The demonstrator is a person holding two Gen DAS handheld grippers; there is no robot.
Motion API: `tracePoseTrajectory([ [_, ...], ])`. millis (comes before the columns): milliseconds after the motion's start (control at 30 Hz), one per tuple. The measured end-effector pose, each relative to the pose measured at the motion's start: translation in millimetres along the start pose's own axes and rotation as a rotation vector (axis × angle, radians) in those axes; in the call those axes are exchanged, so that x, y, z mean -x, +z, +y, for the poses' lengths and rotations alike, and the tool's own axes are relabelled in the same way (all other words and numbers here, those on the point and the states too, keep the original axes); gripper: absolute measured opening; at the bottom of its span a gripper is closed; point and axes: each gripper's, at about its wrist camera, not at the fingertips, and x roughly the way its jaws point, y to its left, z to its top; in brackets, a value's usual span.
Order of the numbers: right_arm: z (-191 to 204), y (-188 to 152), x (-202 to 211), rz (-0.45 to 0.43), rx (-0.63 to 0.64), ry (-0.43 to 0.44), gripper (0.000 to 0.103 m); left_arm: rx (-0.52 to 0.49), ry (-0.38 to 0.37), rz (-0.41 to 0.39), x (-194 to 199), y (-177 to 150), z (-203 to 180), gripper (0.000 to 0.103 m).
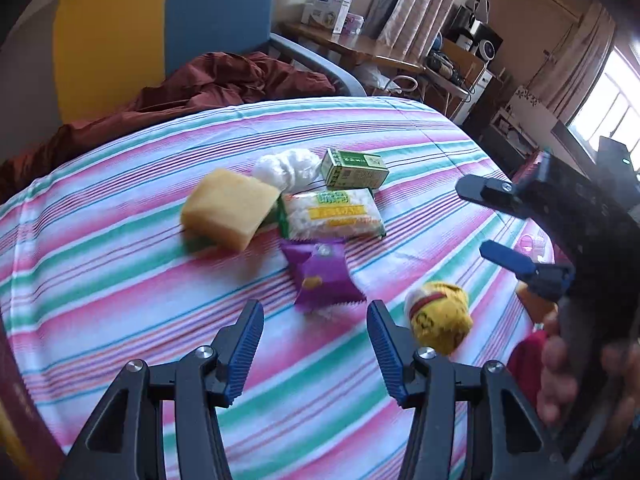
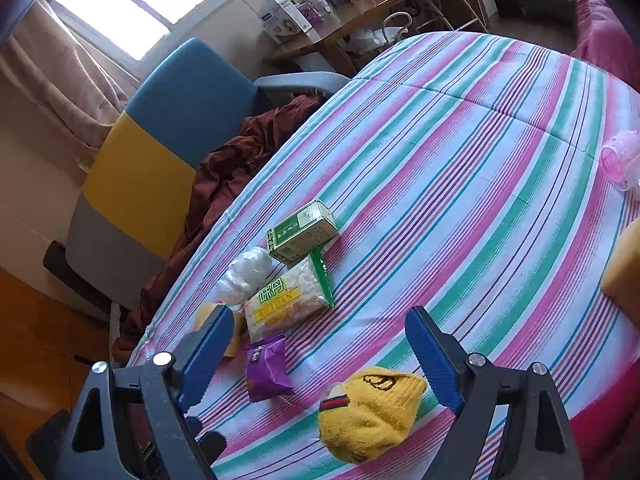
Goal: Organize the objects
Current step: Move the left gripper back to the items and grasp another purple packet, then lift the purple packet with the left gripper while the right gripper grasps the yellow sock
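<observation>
Yellow knitted sock (image 2: 370,412) lies bunched between the right gripper (image 2: 320,354) and its open, empty jaws; closing could snag the striped bedsheet (image 2: 460,168). Left gripper (image 1: 316,344), jaws open and empty, could nudge the purple foil snack packet (image 1: 322,276)

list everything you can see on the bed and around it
sponge: 1, yellow, left of pile
plastic bag: 1, white, behind sponge
box: 1, green, back of pile
snack pack: 1, clear and green, mid pile
purple packet: 1, nearest left gripper
sock: 1, yellow, between right gripper's open fingers
pink cup: 1, far right
bedsheet: striped
chair: blue, yellow
left gripper: open, empty
right gripper: open
</observation>
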Motion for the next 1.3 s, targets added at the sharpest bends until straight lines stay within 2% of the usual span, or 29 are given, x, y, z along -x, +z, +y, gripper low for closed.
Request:
tracePoseTrajectory([
  [200,-3,2,-2,0.007,-0.023,0.025,0.088,-0.022,0.027,0.064,-48,20,-11,0.054],
  [300,-3,2,-4,0.013,-0.025,0.030,0.089,0.000,0.050,0.093,-72,23,-6,0.054],
  [333,-3,2,-4,0.016,-0.024,0.032,0.089,0.015,0.055,0.098,-78,23,-1,0.053],
  [367,-3,2,-5,0.018,-0.022,0.033,0.089,0.027,0.051,0.084,-79,22,3,0.047],
  [433,-2,2,-6,0.020,-0.018,0.028,0.089,0.024,0.046,0.048,-74,17,9,0.036],
  [500,-2,2,-7,0.023,-0.014,0.031,0.089,0.004,0.047,0.017,-66,6,12,0.035],
  [567,-3,2,-7,0.023,-0.017,0.030,0.089,-0.016,0.082,-0.016,-55,-9,16,0.035],
  [800,-15,4,-6,0.022,-0.080,0.026,0.089,0.009,0.155,-0.089,-8,-81,33,0.035],
  [900,-14,4,-11,0.044,-0.073,-0.001,0.089,0.004,0.193,-0.113,7,-105,35,0.035],
  [967,-15,3,-16,0.068,-0.070,-0.019,0.089,-0.018,0.196,-0.131,10,-113,35,0.035],
  [1300,-16,-3,-29,0.121,-0.038,-0.140,0.089,-0.019,0.172,-0.167,4,-111,33,0.035],
])
